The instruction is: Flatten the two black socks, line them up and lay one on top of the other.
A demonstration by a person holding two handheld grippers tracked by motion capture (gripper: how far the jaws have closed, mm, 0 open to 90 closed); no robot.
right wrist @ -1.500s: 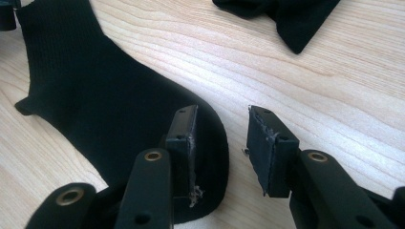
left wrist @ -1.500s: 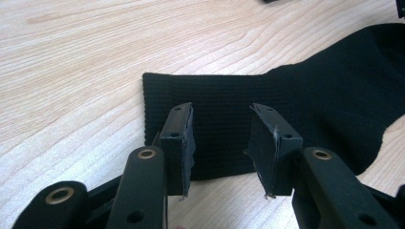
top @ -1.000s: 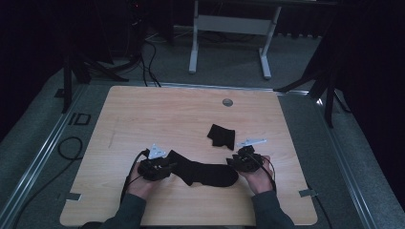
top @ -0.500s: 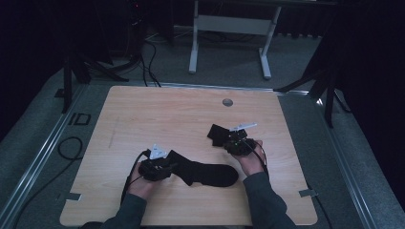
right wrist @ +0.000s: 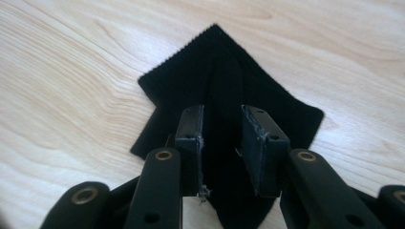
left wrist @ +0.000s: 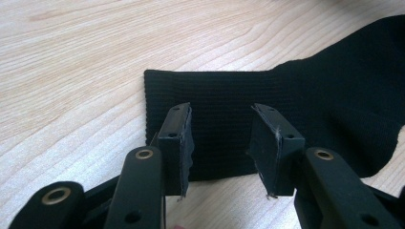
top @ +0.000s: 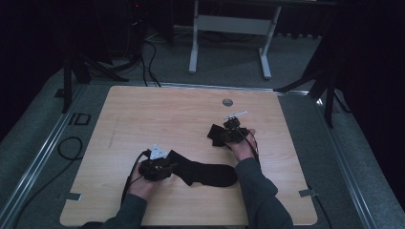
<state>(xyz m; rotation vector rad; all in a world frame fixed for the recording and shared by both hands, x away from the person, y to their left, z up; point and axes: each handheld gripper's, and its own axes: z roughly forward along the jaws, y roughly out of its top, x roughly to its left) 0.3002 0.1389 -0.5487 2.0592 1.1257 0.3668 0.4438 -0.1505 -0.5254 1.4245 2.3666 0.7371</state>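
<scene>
While one black sock [top: 205, 172] lies flat near the front of the tabletop [top: 143, 119], its cuff framed by the wide-open jaws of the left gripper [left wrist: 220, 138], pairing is judged barely begun. The folded second sock [right wrist: 224, 109] is straddled by the right gripper [right wrist: 220, 143], whose jaws have just been opening, moderately parted, nothing pinched. Both forearms are extended low, right reaching farther forward.
</scene>
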